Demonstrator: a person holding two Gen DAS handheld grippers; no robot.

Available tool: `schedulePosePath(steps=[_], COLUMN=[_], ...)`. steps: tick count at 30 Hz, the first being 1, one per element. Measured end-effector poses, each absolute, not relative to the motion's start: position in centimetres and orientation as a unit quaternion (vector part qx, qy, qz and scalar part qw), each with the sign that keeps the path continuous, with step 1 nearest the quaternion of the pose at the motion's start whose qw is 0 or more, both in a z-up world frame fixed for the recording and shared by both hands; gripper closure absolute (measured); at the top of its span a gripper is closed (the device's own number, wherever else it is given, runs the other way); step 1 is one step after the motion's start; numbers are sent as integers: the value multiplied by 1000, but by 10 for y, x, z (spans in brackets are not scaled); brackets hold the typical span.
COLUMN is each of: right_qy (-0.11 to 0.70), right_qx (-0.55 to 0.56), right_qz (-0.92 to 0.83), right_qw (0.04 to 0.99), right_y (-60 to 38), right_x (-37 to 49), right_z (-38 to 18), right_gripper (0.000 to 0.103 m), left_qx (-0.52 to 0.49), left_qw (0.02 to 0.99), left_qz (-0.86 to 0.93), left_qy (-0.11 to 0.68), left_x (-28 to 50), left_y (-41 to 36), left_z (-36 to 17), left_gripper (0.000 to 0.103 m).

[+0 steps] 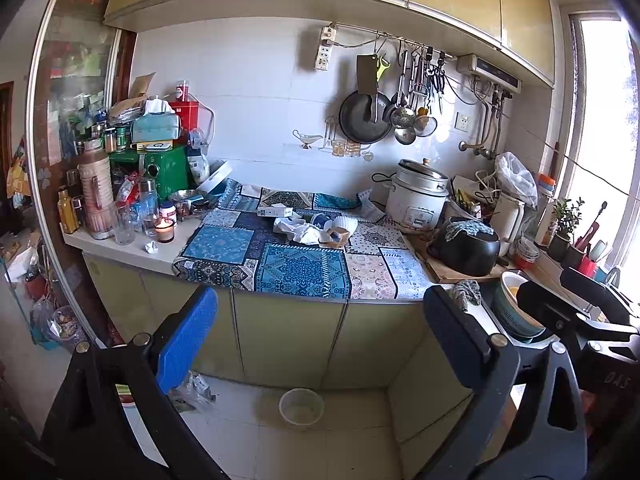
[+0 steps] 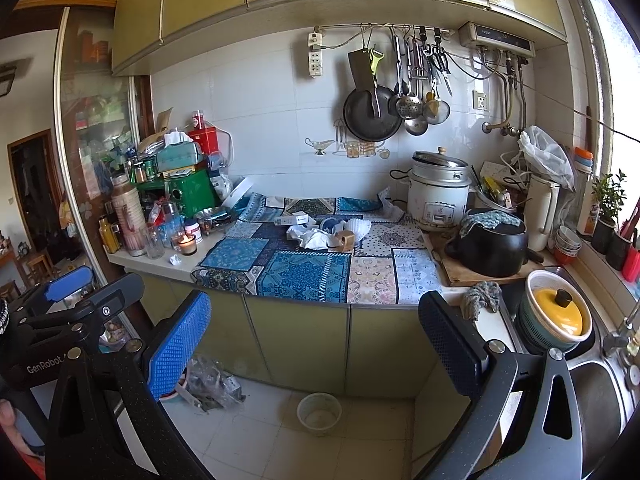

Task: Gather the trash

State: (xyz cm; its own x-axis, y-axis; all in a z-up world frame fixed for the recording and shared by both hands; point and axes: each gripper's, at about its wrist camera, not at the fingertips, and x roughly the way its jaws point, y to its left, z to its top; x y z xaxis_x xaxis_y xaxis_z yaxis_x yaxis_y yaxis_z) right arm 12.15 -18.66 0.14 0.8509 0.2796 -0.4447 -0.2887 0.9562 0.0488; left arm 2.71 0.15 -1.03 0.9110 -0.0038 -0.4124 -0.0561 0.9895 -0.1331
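A heap of trash lies mid-counter on the blue patterned cloth [image 1: 300,268]: crumpled white tissues [image 1: 302,232] [image 2: 314,238], a flat white box [image 1: 274,211] [image 2: 291,220], a cardboard tape roll [image 1: 338,237] [image 2: 346,240] and a white paper cup liner [image 2: 358,227]. A small crumpled paper ball [image 1: 151,247] [image 2: 174,259] lies beside a lit candle [image 1: 164,230] [image 2: 187,244]. My left gripper [image 1: 320,344] and right gripper [image 2: 316,344] are both open and empty, held back from the counter above the floor. The left gripper also shows at the left edge of the right wrist view.
Bottles, jars and tins crowd the counter's left end [image 1: 120,184]. A rice cooker [image 2: 438,192], a black clay pot [image 2: 490,244] on a board and a sink with a yellow-lidded basket [image 2: 554,316] stand right. A white bowl [image 2: 319,414] and plastic bags [image 2: 212,384] lie on the floor.
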Motion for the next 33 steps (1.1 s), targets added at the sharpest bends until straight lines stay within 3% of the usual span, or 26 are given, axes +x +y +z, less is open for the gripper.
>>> schedulePosePath(steps=[17,33], right_qy=[237,254], right_qx=[-1,29], right_qz=[160,131], right_qw=[958,958], right_y=[-206,-252], right_x=[139,215], right_z=[-4,-21], right_gripper=[0,0], left_qx=[-81,-75], left_qw=[971,961], left_qz=[32,72], left_qy=[224,255], left_x=[41,146], left_y=[-11,-25], left_z=[-17,-33], left_gripper=[0,0])
